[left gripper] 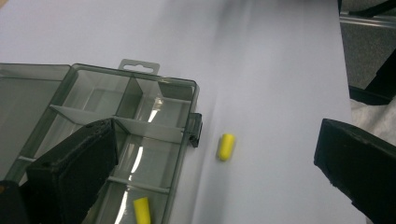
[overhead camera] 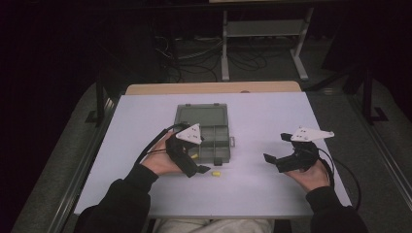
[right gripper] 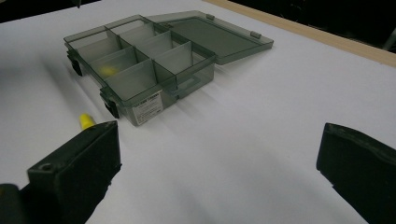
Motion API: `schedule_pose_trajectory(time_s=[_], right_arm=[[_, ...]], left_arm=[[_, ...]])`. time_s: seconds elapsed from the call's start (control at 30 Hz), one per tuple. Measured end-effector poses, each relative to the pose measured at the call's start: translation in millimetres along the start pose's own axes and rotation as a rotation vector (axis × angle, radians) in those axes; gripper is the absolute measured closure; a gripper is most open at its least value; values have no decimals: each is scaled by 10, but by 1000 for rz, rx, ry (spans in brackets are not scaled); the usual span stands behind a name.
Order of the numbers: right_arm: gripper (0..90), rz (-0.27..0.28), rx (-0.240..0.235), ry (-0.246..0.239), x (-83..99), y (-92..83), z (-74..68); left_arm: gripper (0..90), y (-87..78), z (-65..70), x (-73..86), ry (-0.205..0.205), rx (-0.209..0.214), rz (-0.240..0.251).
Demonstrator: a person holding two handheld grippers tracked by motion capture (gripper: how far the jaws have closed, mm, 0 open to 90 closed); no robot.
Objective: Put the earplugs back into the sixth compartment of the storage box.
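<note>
White table (overhead camera: 272,194): organizer box (overhead camera: 204,121), yellow earplug (overhead camera: 216,174)

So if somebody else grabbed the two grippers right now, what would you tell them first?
Left gripper: open, nothing between its jaws, at the near left corner of the box.
Right gripper: open, nothing in it, over bare table to the right of the box.
Compartment box: mid-table, lid folded open and lying flat behind it.
Done: one yellow earplug lies in a near compartment of the box.
Left: the other yellow earplug is on the table just in front of the box, near the left gripper. It probably goes in next; after that, perhaps close the lid.
</note>
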State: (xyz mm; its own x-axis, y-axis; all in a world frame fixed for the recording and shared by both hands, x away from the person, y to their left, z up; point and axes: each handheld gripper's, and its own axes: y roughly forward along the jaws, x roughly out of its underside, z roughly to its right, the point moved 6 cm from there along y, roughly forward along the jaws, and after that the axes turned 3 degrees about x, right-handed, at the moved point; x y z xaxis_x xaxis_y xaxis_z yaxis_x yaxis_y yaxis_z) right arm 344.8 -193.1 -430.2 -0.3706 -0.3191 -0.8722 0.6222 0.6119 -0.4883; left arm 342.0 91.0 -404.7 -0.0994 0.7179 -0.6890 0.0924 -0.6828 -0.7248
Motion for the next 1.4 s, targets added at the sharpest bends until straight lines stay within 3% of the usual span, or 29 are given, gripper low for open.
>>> schedule_pose_trajectory(time_s=[0.17, 0.53, 1.07, 1.4], right_arm=[[0, -1, -1, -1, 1, 1, 0], [0, -5, -4, 2, 3, 4, -7], [0, -5, -6, -2, 1, 6, -10], [0, -3, -6, -3, -2, 4, -11]], left_arm=[[0, 86, 34, 49, -1, 10, -24], [0, 295, 178, 131, 36, 36, -65], [87, 480, 237, 202, 64, 67, -110], [138, 621, 265, 203, 75, 108, -147]])
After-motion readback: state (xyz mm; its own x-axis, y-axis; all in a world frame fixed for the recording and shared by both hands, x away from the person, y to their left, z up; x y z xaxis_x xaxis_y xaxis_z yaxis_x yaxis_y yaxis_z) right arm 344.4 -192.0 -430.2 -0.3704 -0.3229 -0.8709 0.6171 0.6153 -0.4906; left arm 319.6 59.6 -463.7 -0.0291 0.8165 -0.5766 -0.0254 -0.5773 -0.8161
